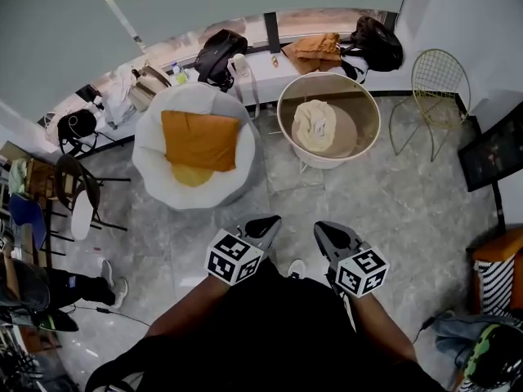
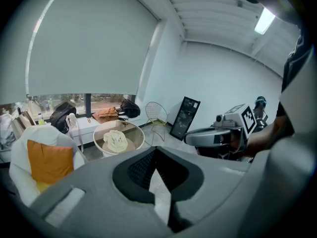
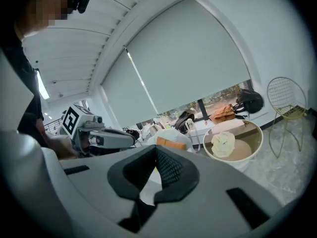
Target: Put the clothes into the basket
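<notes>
Reach-in step, by judgement: left gripper (image 1: 263, 229) and right gripper (image 1: 330, 237) both closed and empty, so they must open for the orange garment (image 1: 198, 140) well ahead of the jaws, basket (image 1: 372, 111) beyond.

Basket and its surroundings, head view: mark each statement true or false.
1. The basket holds a cream garment. True.
2. Orange fabric lies on the white seat left of the basket. True.
3. The right gripper grips a garment. False: its jaws are together with nothing between them.
4. The wire chair stands left of the basket. False: it stands to the basket's right.
5. The basket lies tipped on its side. False: it stands upright, mouth up.
</notes>
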Action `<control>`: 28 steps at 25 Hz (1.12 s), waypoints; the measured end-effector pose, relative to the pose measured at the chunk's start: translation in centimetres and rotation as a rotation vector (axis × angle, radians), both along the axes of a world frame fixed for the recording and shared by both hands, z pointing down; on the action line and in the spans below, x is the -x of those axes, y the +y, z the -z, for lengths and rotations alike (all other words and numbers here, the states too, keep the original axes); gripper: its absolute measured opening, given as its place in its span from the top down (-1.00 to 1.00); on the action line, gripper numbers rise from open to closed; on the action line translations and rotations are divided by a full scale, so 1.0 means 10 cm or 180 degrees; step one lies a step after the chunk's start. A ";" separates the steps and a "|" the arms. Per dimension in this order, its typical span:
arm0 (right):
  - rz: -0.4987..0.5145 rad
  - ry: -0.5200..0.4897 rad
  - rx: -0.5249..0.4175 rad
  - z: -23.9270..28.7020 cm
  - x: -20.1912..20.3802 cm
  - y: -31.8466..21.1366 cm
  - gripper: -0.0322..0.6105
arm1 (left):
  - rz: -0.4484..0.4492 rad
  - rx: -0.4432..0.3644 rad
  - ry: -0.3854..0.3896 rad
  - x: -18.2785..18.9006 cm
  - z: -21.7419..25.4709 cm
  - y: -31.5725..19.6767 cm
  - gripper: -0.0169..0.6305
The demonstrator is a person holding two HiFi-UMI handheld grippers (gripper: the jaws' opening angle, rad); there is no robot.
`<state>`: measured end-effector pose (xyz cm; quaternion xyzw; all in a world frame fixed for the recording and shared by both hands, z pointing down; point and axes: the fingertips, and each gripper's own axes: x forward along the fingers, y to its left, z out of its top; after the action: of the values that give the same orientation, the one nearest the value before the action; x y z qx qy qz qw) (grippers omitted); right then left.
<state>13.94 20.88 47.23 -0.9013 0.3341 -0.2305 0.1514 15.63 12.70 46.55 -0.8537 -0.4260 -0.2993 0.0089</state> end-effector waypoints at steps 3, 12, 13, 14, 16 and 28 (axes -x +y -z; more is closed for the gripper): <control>-0.0075 -0.0013 -0.0038 -0.03 -0.07 0.13 0.86 | -0.0044 -0.0053 -0.0029 -0.07 -0.05 0.10 0.95; -0.0222 -0.0065 0.0001 -0.13 -0.66 0.29 0.86 | -0.0274 -0.0064 -0.0064 -0.70 -0.18 0.37 0.95; -0.0243 -0.0064 0.0016 -0.12 -0.76 0.31 0.86 | -0.0299 -0.0050 -0.0067 -0.81 -0.17 0.39 0.95; -0.0264 -0.0062 0.0033 -0.09 -0.86 0.32 0.86 | -0.0324 -0.0030 -0.0065 -0.93 -0.16 0.42 0.95; -0.0302 -0.0054 0.0072 -0.06 -1.07 0.34 0.86 | -0.0383 0.0012 -0.0040 -1.17 -0.11 0.47 0.95; -0.0396 -0.0162 0.0379 -0.02 -2.31 0.33 0.86 | -0.0518 0.0155 -0.0075 -2.53 -0.10 0.41 0.95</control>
<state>37.03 24.14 47.45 -0.9215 0.2593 -0.2629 0.1201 40.97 16.84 47.59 -0.8127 -0.5012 -0.2972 0.0074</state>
